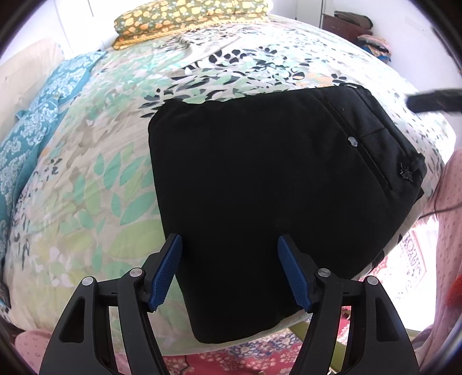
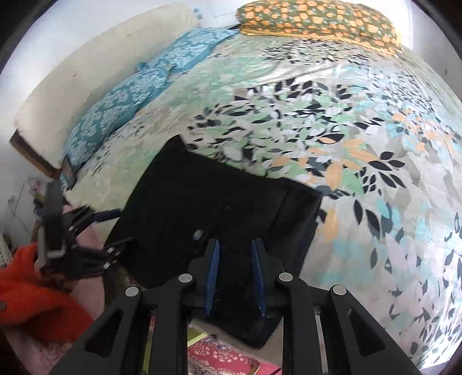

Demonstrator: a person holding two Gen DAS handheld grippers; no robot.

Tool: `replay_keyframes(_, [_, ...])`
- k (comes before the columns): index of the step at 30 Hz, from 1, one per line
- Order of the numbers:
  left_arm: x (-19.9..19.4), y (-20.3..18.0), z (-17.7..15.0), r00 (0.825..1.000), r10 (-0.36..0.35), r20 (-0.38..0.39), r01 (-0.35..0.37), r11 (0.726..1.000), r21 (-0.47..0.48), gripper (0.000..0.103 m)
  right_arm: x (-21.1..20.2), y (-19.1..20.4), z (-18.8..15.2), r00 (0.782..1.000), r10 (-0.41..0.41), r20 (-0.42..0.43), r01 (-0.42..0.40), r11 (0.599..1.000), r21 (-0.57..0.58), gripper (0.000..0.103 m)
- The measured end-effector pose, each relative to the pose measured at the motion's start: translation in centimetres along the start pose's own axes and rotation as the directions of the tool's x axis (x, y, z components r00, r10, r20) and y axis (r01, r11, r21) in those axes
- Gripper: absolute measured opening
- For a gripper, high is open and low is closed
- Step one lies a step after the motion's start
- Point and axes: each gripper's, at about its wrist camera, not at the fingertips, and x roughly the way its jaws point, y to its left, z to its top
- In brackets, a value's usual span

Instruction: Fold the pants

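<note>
Between the blue pads of the left claw (image 1: pixel 229 269), spread wide, lies only the dark cloth of the pants (image 1: pixel 271 190) below; whether the pads touch the fabric or hover over it cannot be told. The right claw (image 2: pixel 234 272) has its pads narrowly parted, with a gap of black cloth showing between them; it is unclear whether any fabric is pinched. In the right wrist view the left claw (image 2: pixel 95 230) appears as a blur at the pants' near-left side, and its pads cannot be made out there. In the left wrist view a dark blurred bar juts in from the right edge, too smeared to name.

The pants are folded into a compact black block on the bed (image 1: pixel 95 178), near its front edge; one corner overhangs the edge above the red patterned rug (image 1: pixel 260 354). A pocket seam with a small pale button (image 1: pixel 352 141) faces up, and a small dark metal ornament (image 1: pixel 406 169) sits by the waistband corner. Black folds hide how many layers lie beneath.

Beyond the pants, the leaf-print bedspread stretches away open toward a folded orange-flowered blanket (image 1: pixel 184 20) at the far end and turquoise pillows (image 1: pixel 37 121) along the left side. An orange knitted sleeve (image 2: pixel 31 297) fills the lower left of the right wrist view, cut off by the frame.
</note>
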Motion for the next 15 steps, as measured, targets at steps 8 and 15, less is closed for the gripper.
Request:
replay_keyframes(8, [0.1, -0.1, -0.1, 1.0, 0.014, -0.006, -0.014, 1.0, 0.002, 0.073, 5.0, 2.1, -5.6, 0.983, -0.127, -0.135, 0.114, 0.988, -0.101, 0.024])
replay_keyframes(15, [0.4, -0.1, -0.1, 1.0, 0.021, -0.013, -0.021, 1.0, 0.0, 0.074, 5.0, 1.8, -6.6, 0.985, -0.11, -0.132, 0.101, 0.992, -0.075, 0.024])
